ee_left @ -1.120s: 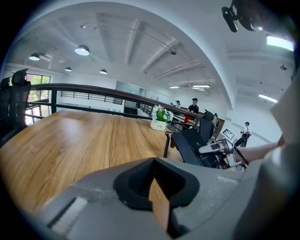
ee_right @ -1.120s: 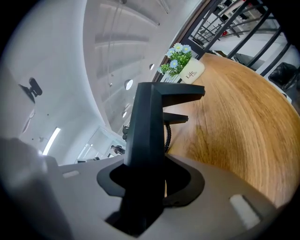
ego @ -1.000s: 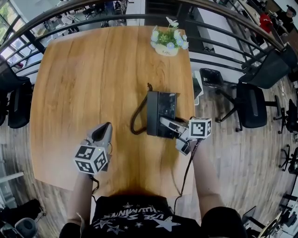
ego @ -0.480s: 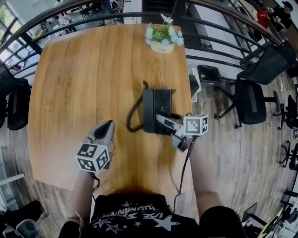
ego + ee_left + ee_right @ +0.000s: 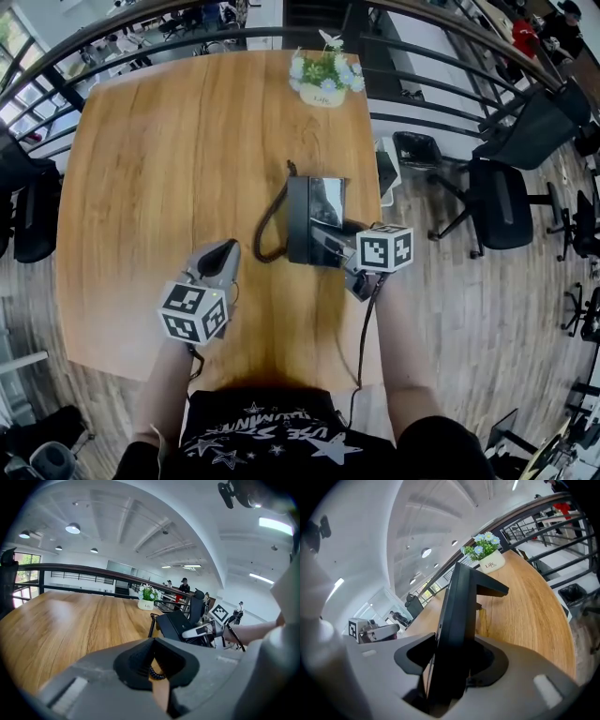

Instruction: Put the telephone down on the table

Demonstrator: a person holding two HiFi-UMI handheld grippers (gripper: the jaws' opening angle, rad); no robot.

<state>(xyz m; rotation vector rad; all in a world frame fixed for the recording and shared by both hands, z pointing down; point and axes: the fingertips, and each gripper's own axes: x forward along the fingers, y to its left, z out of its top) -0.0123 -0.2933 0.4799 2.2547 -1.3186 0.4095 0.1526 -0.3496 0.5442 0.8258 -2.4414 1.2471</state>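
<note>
Spreading right gripper (image 5: pixel 328 249) jaws just now, loose round glossy black telephone (image 5: pixel 314 217) — running lengthwise toward flower pot (image 5: pixel 323 92), cord (image 5: pixel 269 225) curling left; holding left gripper (image 5: pixel 222 251) clenched.

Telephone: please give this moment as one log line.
telephone: on table | right gripper: jaws just opening, telephone between | left gripper: shut, empty

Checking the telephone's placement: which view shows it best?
Head view: the whole telephone and its cord, seen from above. The left gripper view shows it small, from the side; the right gripper view shows only its edge, close up.
</note>
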